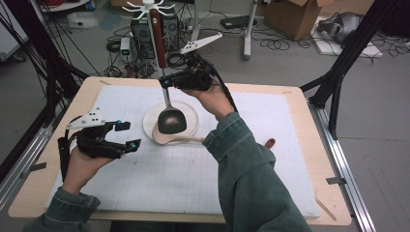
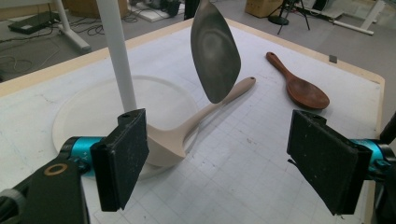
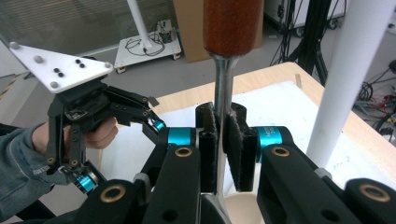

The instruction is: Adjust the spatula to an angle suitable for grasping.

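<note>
A metal spatula hangs upright with its dark head (image 1: 171,121) just over the round white stand base (image 1: 191,112). My right gripper (image 1: 167,83) is shut on its steel shank (image 3: 223,79), below the red-brown wooden handle (image 3: 231,25). A beige spatula (image 2: 196,126) lies half on the base, its handle pointing out across the mat. My left gripper (image 1: 128,135) hovers open and empty at the mat's left side, its pads (image 2: 123,156) facing the beige spatula. A brown wooden spoon (image 2: 303,91) rests on the mat farther right.
The stand's white pole (image 2: 116,51) rises from the base to a ring of hooks (image 1: 147,7), close beside the held handle. A white gridded mat (image 1: 159,179) covers the wooden table. Cables, boxes and black frame legs surround the table on the floor.
</note>
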The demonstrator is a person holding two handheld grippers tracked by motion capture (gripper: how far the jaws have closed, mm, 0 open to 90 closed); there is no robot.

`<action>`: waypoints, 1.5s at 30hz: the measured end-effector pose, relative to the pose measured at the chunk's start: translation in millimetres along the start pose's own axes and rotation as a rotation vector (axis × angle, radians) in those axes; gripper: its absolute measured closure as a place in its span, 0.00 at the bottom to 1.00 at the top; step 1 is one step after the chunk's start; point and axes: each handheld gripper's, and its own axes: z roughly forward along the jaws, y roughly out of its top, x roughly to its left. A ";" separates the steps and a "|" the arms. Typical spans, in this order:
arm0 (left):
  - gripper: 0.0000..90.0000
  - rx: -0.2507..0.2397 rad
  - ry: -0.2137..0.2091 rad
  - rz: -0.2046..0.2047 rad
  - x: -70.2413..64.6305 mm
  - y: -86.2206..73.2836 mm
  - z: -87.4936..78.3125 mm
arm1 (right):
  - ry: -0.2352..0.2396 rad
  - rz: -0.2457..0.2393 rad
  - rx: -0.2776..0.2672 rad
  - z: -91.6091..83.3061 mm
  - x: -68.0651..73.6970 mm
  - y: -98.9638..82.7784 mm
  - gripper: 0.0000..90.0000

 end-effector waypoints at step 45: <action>0.22 0.008 0.011 -0.013 11.1 -3.9 -4.5 | -0.019 0.013 -0.085 16.5 -26.6 -5.1 0.86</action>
